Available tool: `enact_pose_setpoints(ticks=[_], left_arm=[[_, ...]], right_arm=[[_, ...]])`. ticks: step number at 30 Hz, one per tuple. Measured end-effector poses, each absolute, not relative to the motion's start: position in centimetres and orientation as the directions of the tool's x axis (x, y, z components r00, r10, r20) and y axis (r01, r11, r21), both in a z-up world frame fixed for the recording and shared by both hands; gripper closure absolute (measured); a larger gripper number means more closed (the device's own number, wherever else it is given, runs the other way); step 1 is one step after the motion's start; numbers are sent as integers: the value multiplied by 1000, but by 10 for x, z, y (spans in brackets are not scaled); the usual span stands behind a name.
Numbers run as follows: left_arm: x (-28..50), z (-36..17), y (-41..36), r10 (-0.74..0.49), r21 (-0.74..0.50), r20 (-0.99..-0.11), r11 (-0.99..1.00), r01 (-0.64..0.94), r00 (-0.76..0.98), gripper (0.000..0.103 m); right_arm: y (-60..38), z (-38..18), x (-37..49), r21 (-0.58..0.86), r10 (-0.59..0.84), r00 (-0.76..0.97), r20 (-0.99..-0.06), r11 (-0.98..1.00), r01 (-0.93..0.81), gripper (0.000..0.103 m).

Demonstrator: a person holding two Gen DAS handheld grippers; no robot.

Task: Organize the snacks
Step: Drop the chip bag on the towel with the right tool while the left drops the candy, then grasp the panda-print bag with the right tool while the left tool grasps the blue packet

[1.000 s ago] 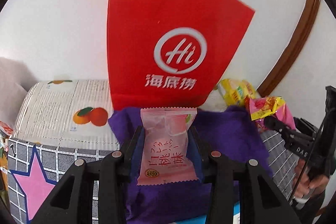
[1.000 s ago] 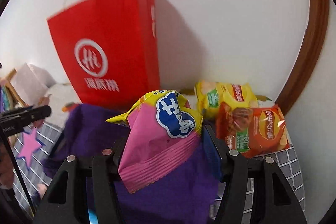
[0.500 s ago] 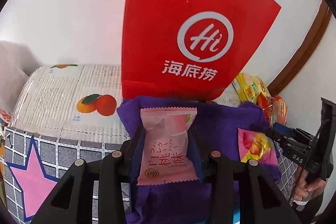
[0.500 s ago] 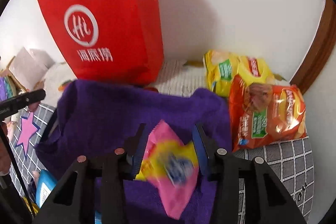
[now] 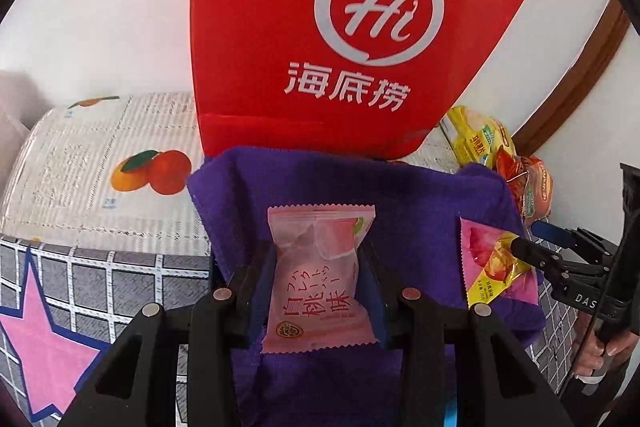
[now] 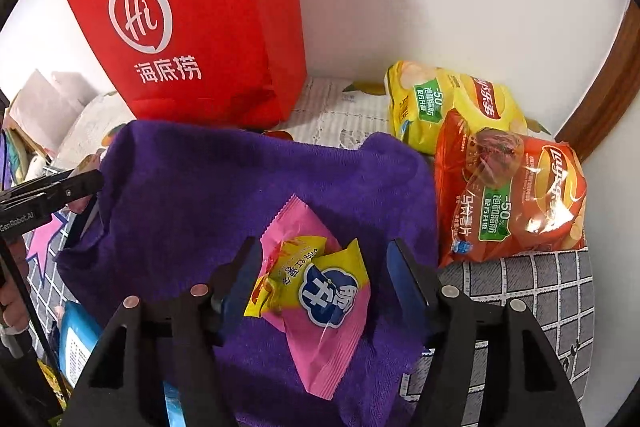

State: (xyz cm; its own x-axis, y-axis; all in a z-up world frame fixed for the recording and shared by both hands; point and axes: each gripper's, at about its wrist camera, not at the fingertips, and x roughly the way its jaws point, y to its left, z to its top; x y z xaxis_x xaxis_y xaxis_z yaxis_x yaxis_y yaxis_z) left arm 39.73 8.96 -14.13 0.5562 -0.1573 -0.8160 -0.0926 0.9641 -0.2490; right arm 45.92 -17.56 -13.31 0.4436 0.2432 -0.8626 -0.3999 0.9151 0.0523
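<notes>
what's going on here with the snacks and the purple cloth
A person is sorting snacks with a handheld gripper in each hand. The left gripper is shut on a pale pink peach snack packet, held over the purple towel. The right gripper has just been opening its fingers; the pink and yellow snack packet lies between them on the towel, apparently released. A red paper bag stands behind the towel, and two chip bags lie to the right.
</notes>
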Motion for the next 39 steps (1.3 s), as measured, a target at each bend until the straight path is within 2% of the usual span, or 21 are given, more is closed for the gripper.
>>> enact_pose_setpoints(ticks=[13,19,20,21,23,32,39], left_arm=[[409,-173,92,-186,-312,-824,937,-155,535,63],[412,-177,88,-171,-297,-826,942,-158,537,63],[412,-177,88,-172,-298,-828,941,-158,534,59],[412,-177,90,-174,-298,-831,941,-158,529,48],[412,-175,92,-183,-302,-833,941,-152,522,39],[399,-144,96,-169,-288,-807,949,-126,566,39],[381,-103,85,-176,-269,-765,961,-59,619,39]], right_arm=[[-177,-121,452,51,262,476,-840,910,-411,39],[-180,-120,453,61,265,480,-836,915,-400,39],[-180,-119,453,62,267,480,-836,914,-400,39],[-179,-119,452,61,267,482,-835,914,-401,39],[-178,-117,451,60,269,485,-832,913,-403,39],[-174,-94,433,77,300,528,-795,912,-402,39],[-169,-64,385,36,292,595,-749,914,-403,39]])
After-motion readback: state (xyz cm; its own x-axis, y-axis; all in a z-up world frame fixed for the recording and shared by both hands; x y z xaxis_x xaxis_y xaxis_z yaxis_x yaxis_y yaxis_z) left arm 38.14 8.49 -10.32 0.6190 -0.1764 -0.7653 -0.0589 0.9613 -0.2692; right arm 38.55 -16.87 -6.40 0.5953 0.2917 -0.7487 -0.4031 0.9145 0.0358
